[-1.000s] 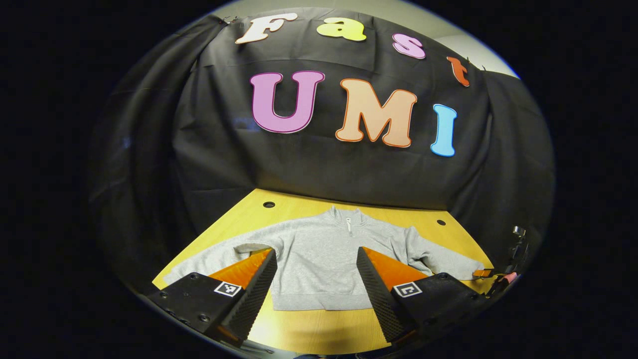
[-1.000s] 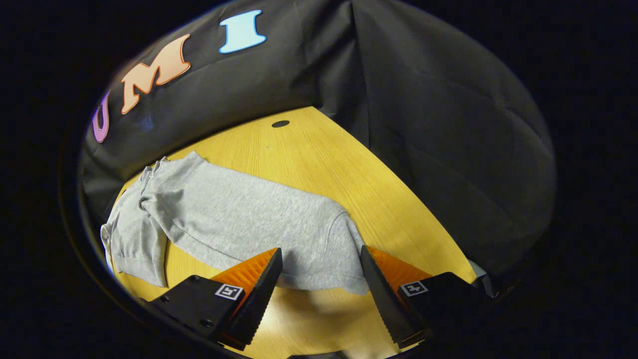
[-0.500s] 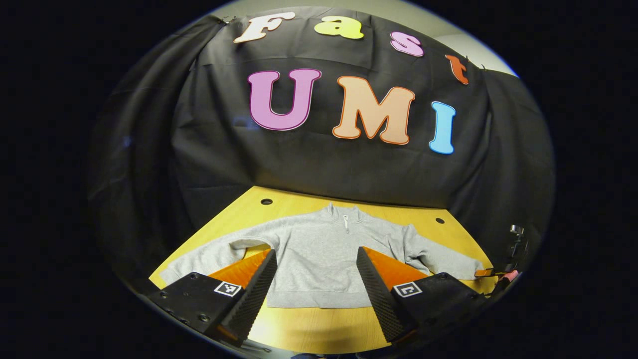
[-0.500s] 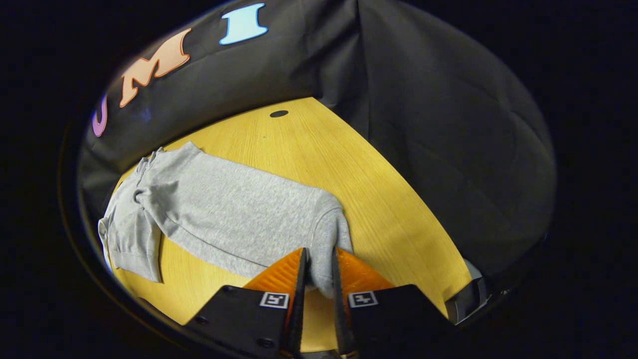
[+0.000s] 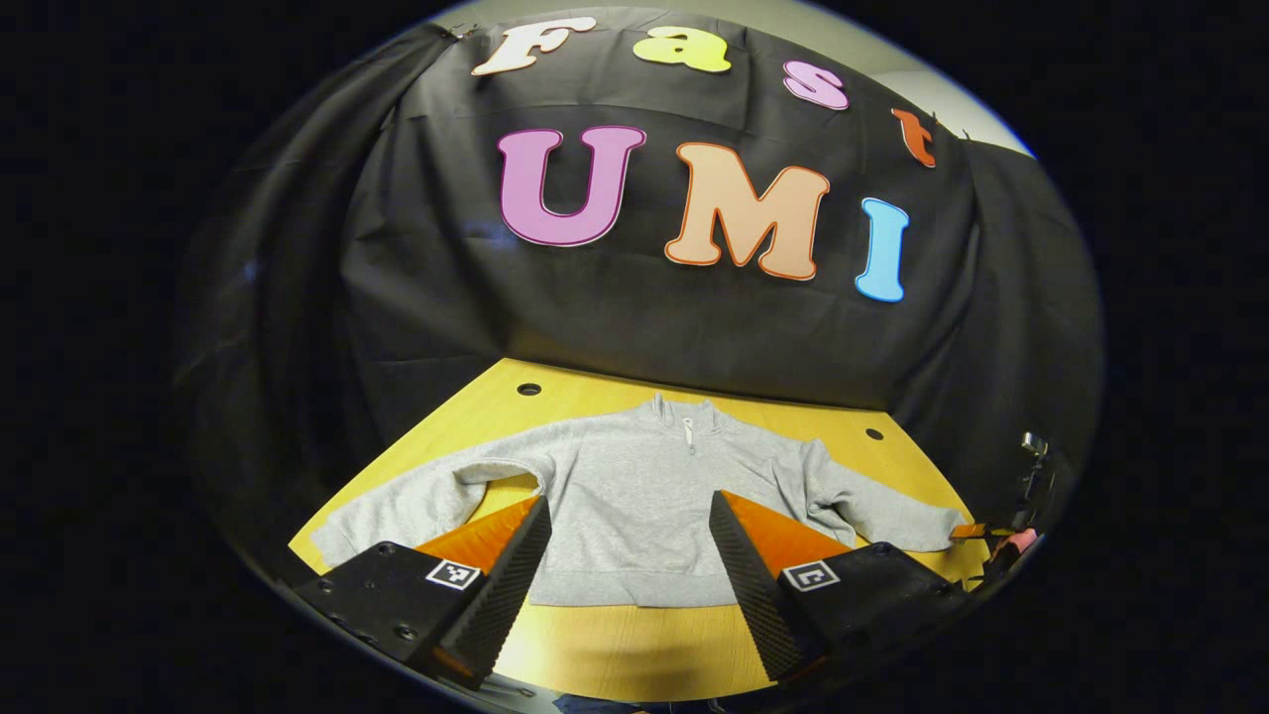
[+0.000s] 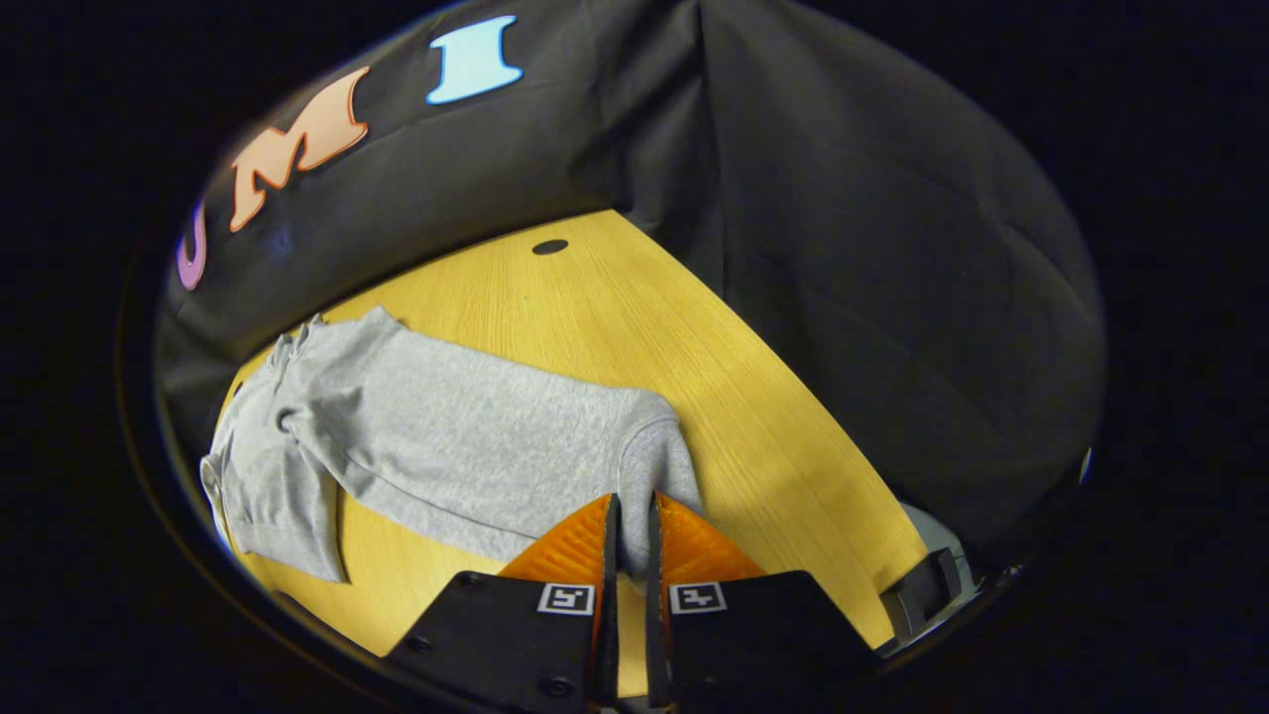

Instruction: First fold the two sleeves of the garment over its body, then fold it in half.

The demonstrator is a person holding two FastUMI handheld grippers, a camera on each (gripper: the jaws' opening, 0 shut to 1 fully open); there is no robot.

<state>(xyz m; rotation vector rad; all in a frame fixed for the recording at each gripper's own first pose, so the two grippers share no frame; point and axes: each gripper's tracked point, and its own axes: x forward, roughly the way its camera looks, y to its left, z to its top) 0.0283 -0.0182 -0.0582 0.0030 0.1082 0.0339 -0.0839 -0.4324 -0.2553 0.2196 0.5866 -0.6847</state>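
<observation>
A grey zip-neck sweatshirt (image 5: 634, 506) lies flat on the yellow wooden table (image 5: 634, 645), both sleeves spread out to the sides. My left gripper (image 5: 630, 545) hovers open above the table's near edge, in front of the hem, holding nothing. In the right gripper view my right gripper (image 6: 632, 526) is shut on the cuff (image 6: 654, 476) of the sweatshirt's sleeve (image 6: 466, 446), which runs away to the upper left toward the body. The right gripper (image 5: 977, 533) also appears far off in the left gripper view, at the tip of the right-hand sleeve.
The black cloth wall stands close behind the table. Round holes (image 5: 528, 389) (image 5: 872, 433) mark the table's far corners. Bare wood lies right of the sleeve (image 6: 753, 397) and in front of the hem.
My right gripper went from wide open around the cuff to shut on it. The left gripper drew back slightly, so the sweatshirt sits a little farther off.
</observation>
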